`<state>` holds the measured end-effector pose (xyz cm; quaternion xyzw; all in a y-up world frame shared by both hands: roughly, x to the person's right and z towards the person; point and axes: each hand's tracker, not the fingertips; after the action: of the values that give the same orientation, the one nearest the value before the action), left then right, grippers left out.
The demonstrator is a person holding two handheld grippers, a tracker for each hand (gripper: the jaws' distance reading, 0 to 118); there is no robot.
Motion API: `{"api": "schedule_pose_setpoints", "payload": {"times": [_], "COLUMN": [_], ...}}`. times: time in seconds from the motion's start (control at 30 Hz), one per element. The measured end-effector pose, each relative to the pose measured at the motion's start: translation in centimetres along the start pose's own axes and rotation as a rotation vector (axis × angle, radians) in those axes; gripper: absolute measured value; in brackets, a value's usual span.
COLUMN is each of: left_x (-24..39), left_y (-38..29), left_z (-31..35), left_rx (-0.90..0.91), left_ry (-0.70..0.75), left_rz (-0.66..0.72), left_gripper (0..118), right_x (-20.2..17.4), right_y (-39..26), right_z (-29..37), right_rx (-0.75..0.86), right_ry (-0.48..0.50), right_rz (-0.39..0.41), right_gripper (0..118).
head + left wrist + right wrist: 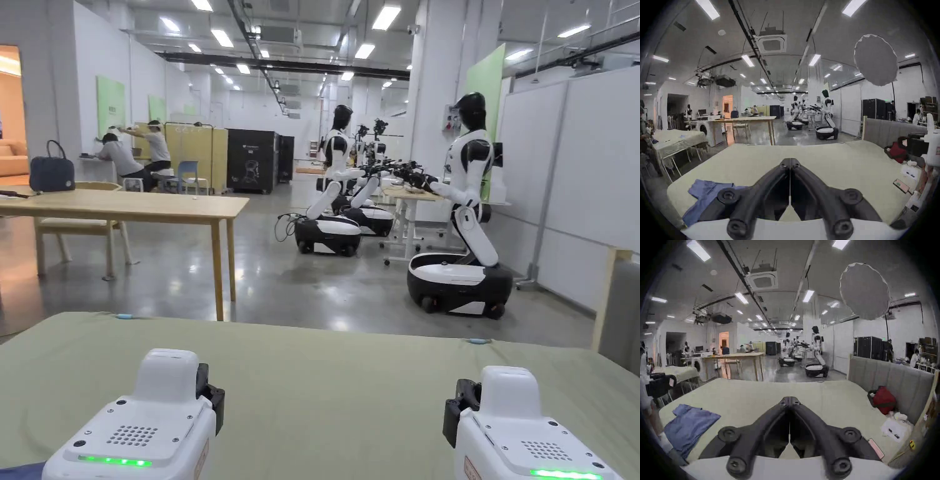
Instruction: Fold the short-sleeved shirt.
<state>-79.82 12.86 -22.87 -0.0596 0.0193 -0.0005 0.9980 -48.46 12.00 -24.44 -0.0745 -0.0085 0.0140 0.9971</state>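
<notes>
No brand or writing comes out legibly anywhere — the stickers on your gripper housings, the papers at the right edge of the bed and the green wall panels are all too small or blurred to make out. Your left gripper (790, 164) has its jaws pressed together tip to tip with nothing between them, and your right gripper (790, 398) is clenched the same way, empty. The blue short-sleeved shirt (688, 423) lies flat on the pale green bed cover (325, 387), near the bed's left edge. It sits just left of your left gripper, partly hidden behind that gripper's linkage (705, 194), and well to the left of your right one — neither gripper touches it.
</notes>
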Motion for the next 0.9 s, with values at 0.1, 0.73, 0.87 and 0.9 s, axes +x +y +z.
{"api": "schedule_pose_setpoints", "payload": {"times": [0.1, 0.73, 0.87, 0.9], "left_x": [-2.8, -25.6, -24.1, -23.9], "left_y": [0.0, -12.7, -16.5, -17.4], "left_z": [1.3, -7.1, -14.8, -16.5], "left_rx": [-0.008, -0.522, -0.698, -0.738], "left_ry": [0.07, 0.231, 0.201, 0.19], "left_rz": [0.004, 0.222, 0.152, 0.149], "left_gripper": [0, 118, 117, 116], "right_x": [-3.5, -21.9, -21.5, -21.4], "right_y": [0.0, -5.4, -6.2, -6.4], "right_z": [-0.5, -2.6, -4.4, -4.8], "right_rx": [0.007, -0.12, -0.156, -0.166], "right_ry": [0.068, 0.509, 0.474, 0.465], "right_rz": [0.056, 0.113, 0.106, 0.116], "right_gripper": [1, 1, 1, 1]}}
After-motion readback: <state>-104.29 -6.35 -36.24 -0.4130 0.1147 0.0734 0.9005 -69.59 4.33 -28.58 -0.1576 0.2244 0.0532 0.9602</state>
